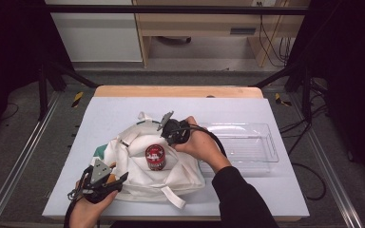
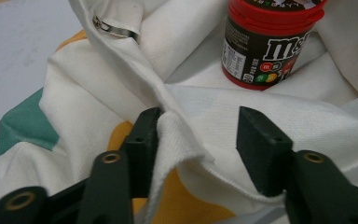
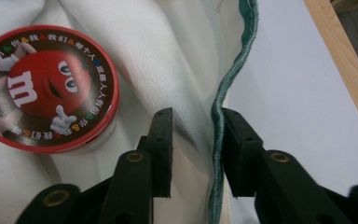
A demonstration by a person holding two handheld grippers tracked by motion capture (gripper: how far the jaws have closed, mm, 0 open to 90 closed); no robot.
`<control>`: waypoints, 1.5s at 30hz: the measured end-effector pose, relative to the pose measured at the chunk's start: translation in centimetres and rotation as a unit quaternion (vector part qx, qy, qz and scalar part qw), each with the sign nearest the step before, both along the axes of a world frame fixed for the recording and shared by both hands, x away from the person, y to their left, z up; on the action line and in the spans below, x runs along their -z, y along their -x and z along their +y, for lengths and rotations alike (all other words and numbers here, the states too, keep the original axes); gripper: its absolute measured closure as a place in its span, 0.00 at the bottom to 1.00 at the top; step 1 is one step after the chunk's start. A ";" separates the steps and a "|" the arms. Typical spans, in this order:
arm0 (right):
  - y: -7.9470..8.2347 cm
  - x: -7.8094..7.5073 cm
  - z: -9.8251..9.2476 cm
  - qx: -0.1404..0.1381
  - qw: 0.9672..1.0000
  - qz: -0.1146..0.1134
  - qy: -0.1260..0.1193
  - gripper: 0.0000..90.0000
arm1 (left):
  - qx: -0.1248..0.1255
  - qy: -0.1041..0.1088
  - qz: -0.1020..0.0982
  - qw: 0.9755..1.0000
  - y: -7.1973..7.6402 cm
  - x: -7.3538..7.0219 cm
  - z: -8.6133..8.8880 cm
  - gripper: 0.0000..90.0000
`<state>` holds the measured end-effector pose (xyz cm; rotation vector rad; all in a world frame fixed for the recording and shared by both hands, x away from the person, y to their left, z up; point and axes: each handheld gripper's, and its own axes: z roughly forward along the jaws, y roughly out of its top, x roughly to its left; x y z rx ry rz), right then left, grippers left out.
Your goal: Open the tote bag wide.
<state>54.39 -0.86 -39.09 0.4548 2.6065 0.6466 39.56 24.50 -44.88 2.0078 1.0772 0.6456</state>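
A white cloth bag with teal and yellow patches lies on the table. A red M&M's can stands upright in the bag's hollow. My left gripper is at the bag's near left corner. In the left gripper view this gripper is open, with a fold of the bag between its jaws and the can beyond. My right gripper is at the bag's far edge. It is open, its jaws astride the teal hem, and the can's lid is to the left.
A clear plastic tray sits on the table to the right of the bag, close to the right hand. The white tabletop has a wooden strip along its far edge. Black frame legs stand at both far corners.
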 end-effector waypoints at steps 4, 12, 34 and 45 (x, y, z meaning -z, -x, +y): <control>0.0 0.5 0.2 -0.002 1.000 0.005 0.016 0.80 | -0.001 0.006 -0.003 1.000 0.1 -0.1 0.2 0.73; 0.0 1.2 0.5 -0.014 0.999 0.010 0.048 0.91 | 0.000 0.017 -0.022 1.000 0.3 -0.6 0.6 0.84; -4.2 0.0 -1.7 0.101 0.995 0.011 -0.025 0.95 | 0.027 -0.032 -0.025 0.999 1.6 -0.9 1.1 0.92; -4.2 1.0 -1.1 0.106 0.994 0.027 0.006 0.89 | 0.030 -0.018 -0.017 0.999 1.1 -0.3 1.5 0.91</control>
